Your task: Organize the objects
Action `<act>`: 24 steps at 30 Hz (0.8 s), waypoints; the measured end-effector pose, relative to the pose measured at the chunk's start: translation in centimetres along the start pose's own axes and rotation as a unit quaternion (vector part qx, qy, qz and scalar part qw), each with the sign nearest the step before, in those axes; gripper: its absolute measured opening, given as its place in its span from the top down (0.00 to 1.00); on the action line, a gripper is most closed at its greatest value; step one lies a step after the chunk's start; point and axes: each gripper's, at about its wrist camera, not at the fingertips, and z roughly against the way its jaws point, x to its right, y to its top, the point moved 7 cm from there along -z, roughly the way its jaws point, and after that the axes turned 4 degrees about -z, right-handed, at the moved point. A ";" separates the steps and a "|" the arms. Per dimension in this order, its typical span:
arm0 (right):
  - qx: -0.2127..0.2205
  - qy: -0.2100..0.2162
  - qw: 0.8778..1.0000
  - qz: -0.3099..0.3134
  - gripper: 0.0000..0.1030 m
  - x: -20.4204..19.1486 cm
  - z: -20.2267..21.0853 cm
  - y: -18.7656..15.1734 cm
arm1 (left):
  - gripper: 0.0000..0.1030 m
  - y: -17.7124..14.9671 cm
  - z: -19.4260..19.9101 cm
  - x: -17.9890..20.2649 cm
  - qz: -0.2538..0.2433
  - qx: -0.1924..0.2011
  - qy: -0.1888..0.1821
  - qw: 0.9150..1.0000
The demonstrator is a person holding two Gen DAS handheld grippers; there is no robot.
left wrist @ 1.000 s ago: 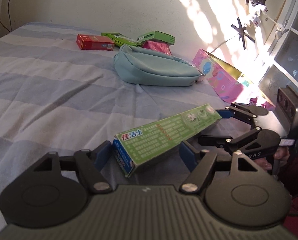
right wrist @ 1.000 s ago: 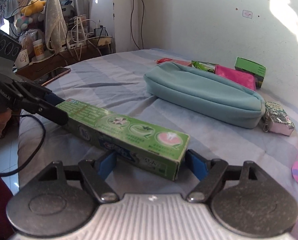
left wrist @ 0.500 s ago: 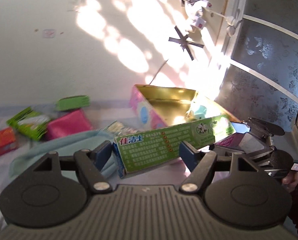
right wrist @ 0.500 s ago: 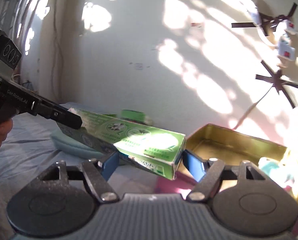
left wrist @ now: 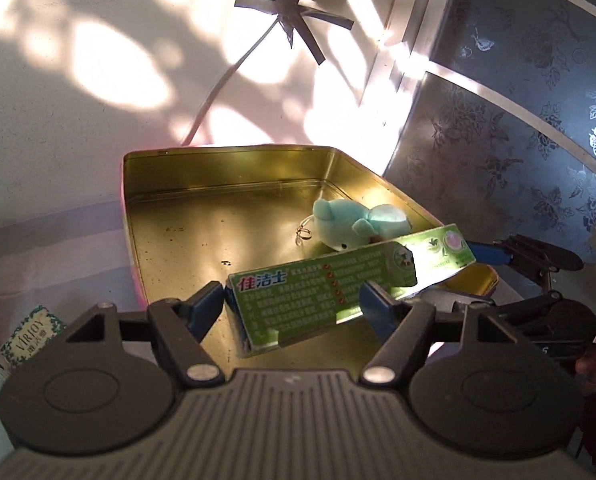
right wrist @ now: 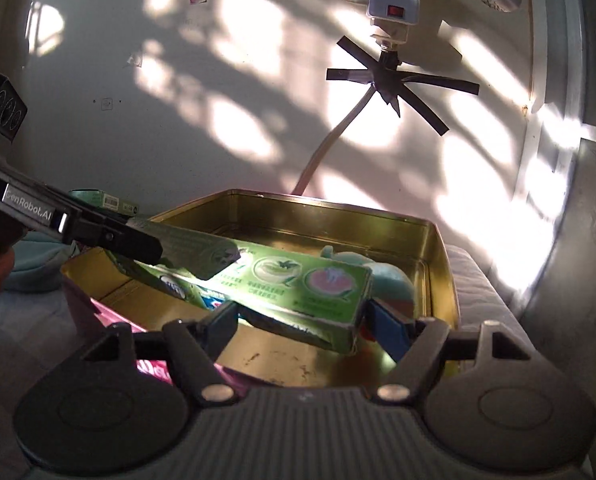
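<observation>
The gold tin (left wrist: 137, 216) sits open by the wall. Over it hangs the green toothpaste box (left wrist: 298, 296), left gripper (left wrist: 291, 306) and right gripper (right wrist: 302, 320) each clamping one end. I'd lower it level, clear of the plush toy (left wrist: 358, 228), releasing both ends together.

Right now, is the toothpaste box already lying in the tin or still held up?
Still held up: the toothpaste box spans above the gold tin, each end between the fingers of the left tool and right tool.
</observation>
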 end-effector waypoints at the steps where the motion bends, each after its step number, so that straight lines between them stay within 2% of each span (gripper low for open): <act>1: -0.005 -0.002 1.000 -0.006 0.28 0.3 -0.4 -0.4 | 0.27 -0.1 -0.4 0.0 0.000 -0.006 0.001 1.000; 6: 0.014 -0.007 0.999 -0.029 0.24 0.6 -0.2 -0.4 | 0.27 -0.3 -0.7 0.5 -0.008 -0.013 0.012 1.000; 9: 0.038 -0.011 0.998 -0.040 0.30 0.1 1.3 0.5 | 0.27 -0.2 0.5 1.1 -0.013 -0.010 0.027 1.000; 13: 0.095 -0.011 0.993 -0.069 0.32 -1.3 5.1 1.8 | 0.27 -0.4 4.0 2.1 -0.034 0.020 0.068 0.997; 17: 0.147 -0.004 0.985 -0.089 0.32 -4.4 8.6 1.1 | 0.26 -1.8 8.6 2.4 -0.050 0.057 0.102 0.992; 21: 0.152 0.037 0.984 -0.088 0.33 -8.9 9.7 -0.1 | 0.26 -4.8 12.3 0.2 -0.028 0.065 0.135 0.988; 24: 0.122 0.081 0.986 -0.074 0.37 -12.8 8.8 -1.0 | 0.26 -7.6 14.5 -2.6 -0.018 0.056 0.191 0.980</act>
